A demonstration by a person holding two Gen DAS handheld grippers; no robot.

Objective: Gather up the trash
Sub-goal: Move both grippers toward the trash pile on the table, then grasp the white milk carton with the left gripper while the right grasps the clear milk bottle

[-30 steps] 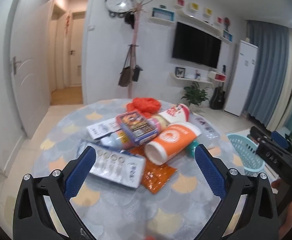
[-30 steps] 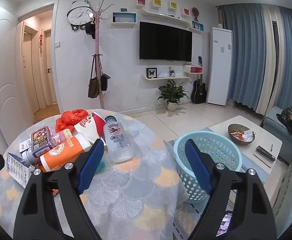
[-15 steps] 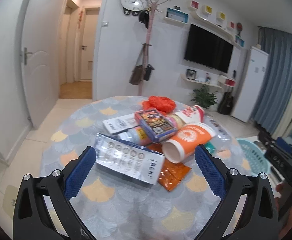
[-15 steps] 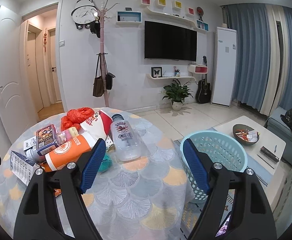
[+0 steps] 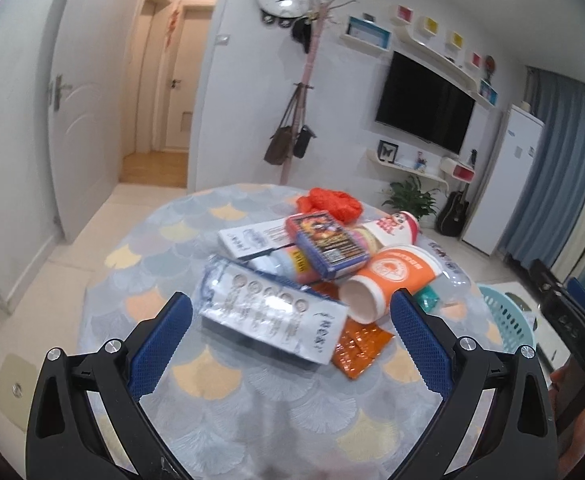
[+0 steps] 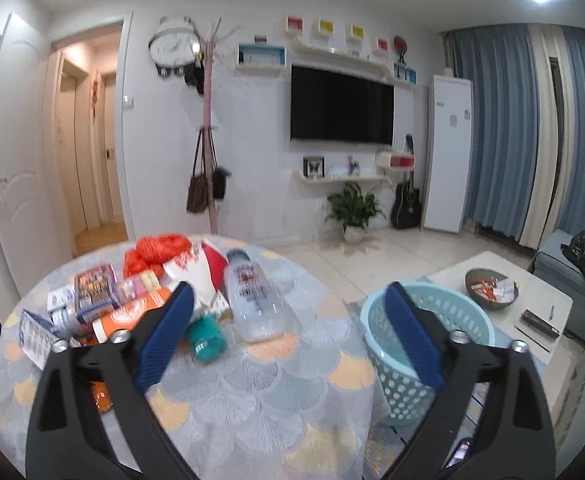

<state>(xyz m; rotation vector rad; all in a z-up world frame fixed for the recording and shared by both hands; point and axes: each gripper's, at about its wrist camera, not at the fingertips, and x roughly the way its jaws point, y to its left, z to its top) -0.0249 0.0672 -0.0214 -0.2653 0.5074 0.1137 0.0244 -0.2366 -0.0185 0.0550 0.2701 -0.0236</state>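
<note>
we see both the left tool point(image 5: 291, 314) and right tool point(image 6: 288, 308) spread and empty, the trash pile point(image 5: 324, 264) uncollected on the counter point(image 6: 252, 392), and the basket point(image 6: 432, 332) beside it apparently unfilled.

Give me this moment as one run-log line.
left gripper: open, empty, facing white box | right gripper: open, empty, above table near clear bottle | basket: beside table | trash: uncollected

Orange cup point(image 5: 392, 280), scallop-patterned tablecloth point(image 5: 212, 384)
</note>
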